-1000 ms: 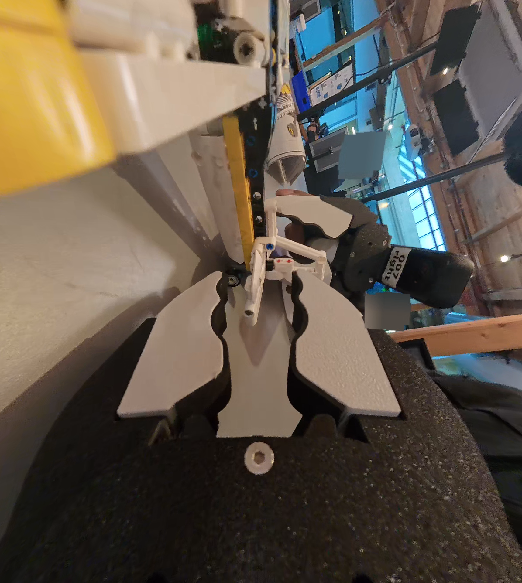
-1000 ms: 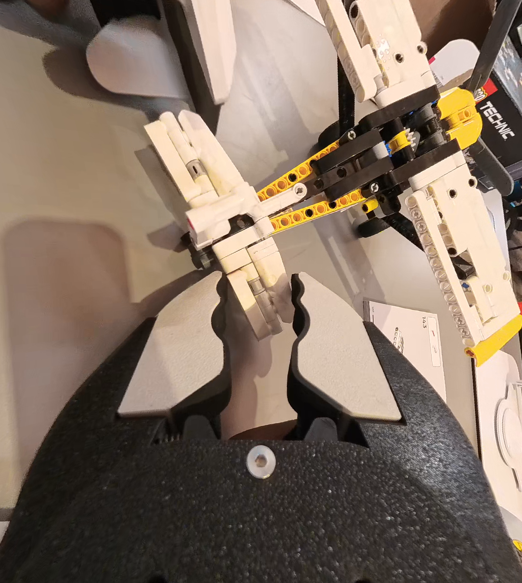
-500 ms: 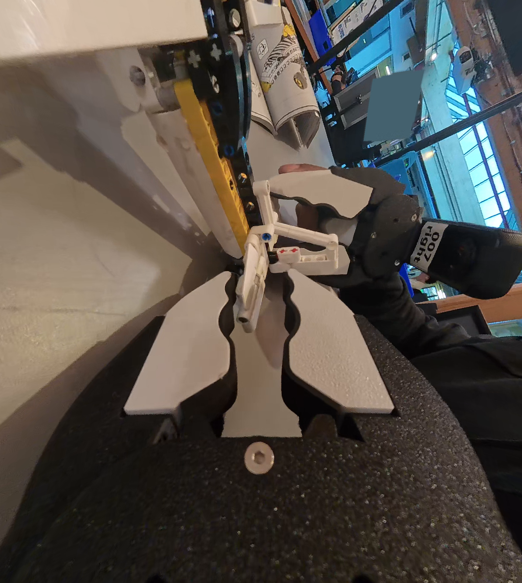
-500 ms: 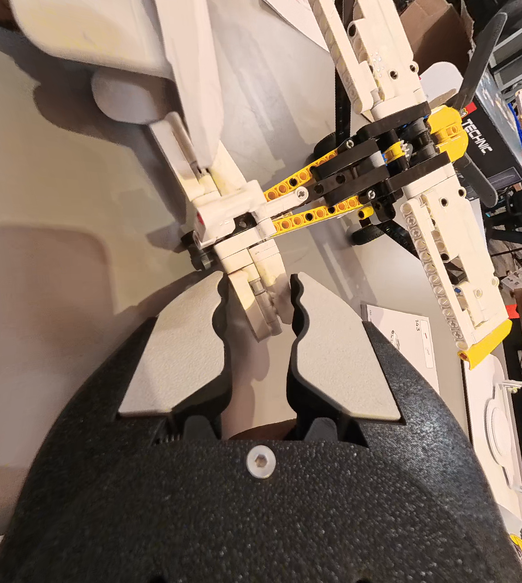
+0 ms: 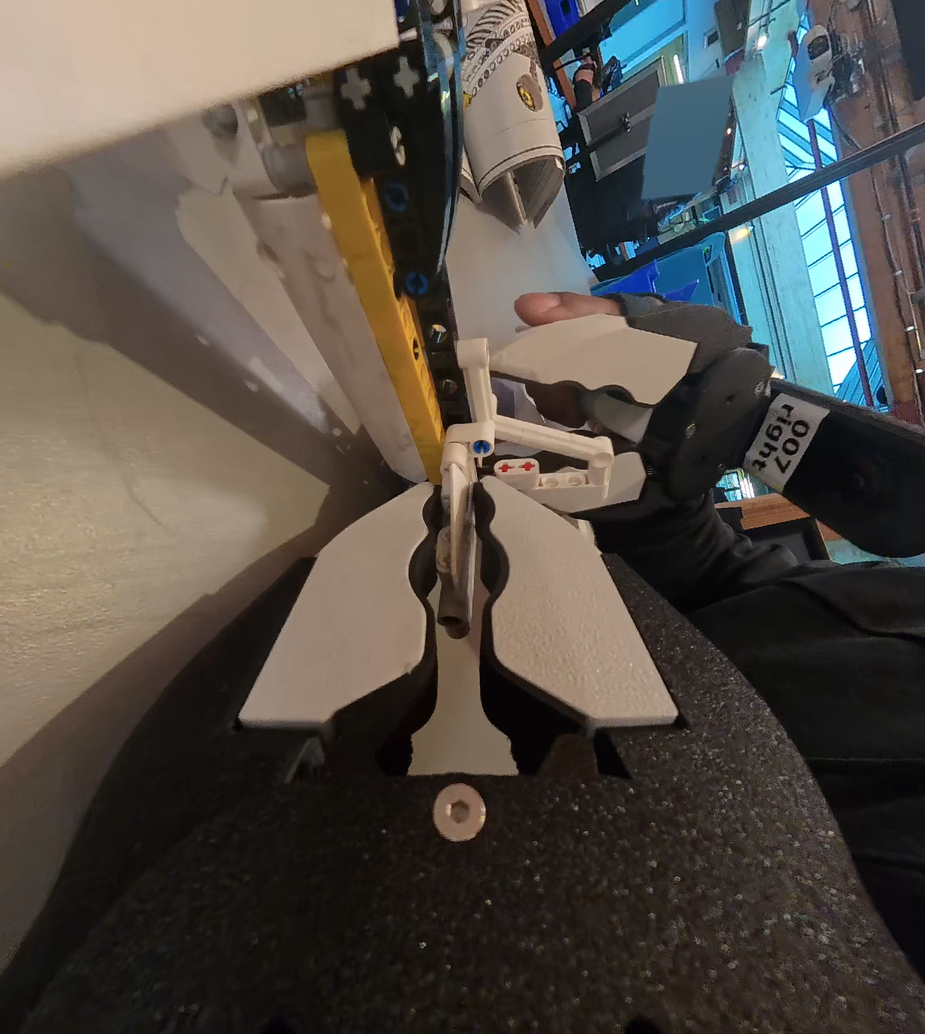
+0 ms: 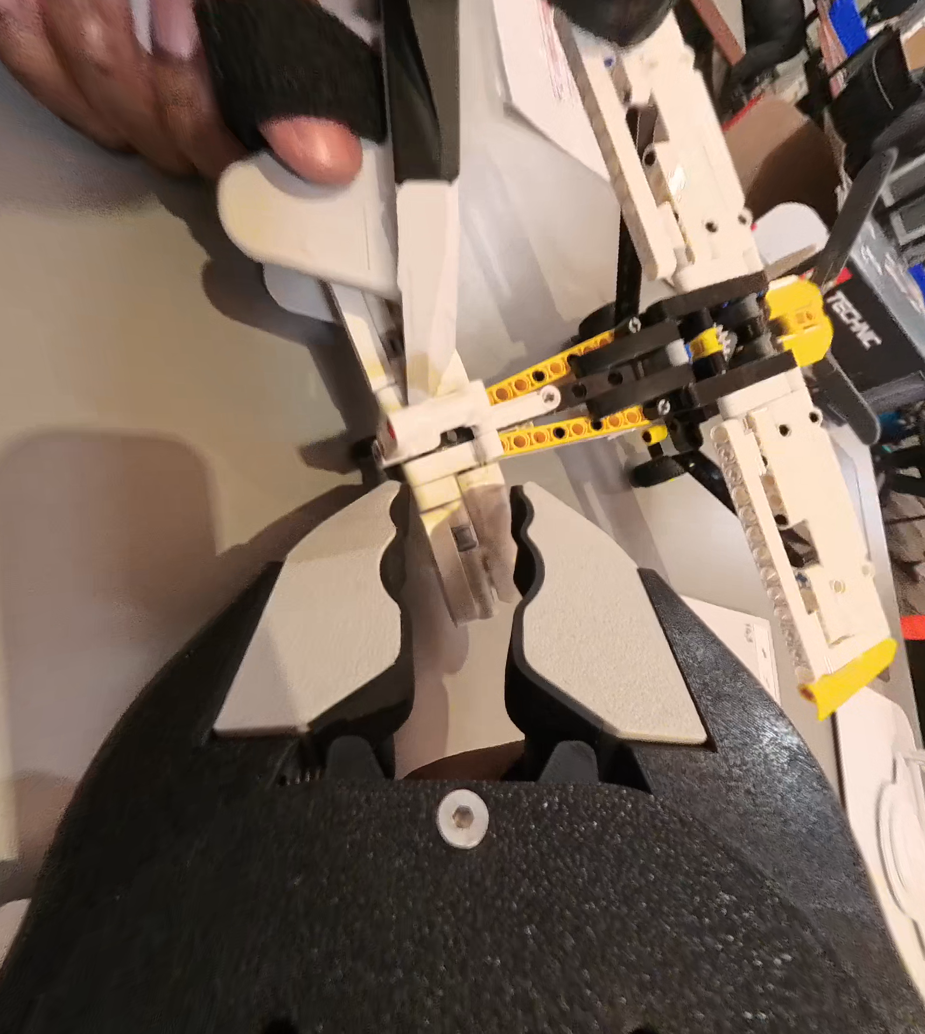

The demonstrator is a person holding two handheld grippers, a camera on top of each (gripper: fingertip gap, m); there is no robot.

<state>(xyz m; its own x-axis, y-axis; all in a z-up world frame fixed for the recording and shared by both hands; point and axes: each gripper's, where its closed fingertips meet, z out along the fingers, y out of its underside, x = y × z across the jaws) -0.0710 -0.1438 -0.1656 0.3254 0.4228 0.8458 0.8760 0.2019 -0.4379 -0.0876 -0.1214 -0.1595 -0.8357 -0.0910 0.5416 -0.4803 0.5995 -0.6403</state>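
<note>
A white, yellow and black brick-built model plane (image 6: 673, 358) lies on the pale table (image 6: 85, 335). My left gripper (image 5: 457, 492) is shut on a thin white tail panel (image 5: 457, 537) with a grey axle, just below the yellow beam (image 5: 376, 335). My right gripper (image 6: 457, 498) is shut on the other white tail panel (image 6: 466, 548), and both pads touch its sides. The right gripper also shows in the left wrist view (image 5: 533, 414), on the far side of the white tail linkage (image 5: 538, 436). One of the left gripper's fingers (image 6: 309, 224) shows in the right wrist view.
The plane's white wing with a yellow tip (image 6: 773, 531) reaches to the right. A white booklet (image 6: 751, 643), a black box (image 6: 868, 347) and a white tray (image 6: 896, 839) lie to the right. A gloved hand (image 6: 113, 73) is at the upper left. My left and right fingertips are right by each other.
My left jaws closed from wide open onto the thin white tail panel. My right jaws narrowed slightly on their panel. The left gripper and hand moved closer in the right wrist view.
</note>
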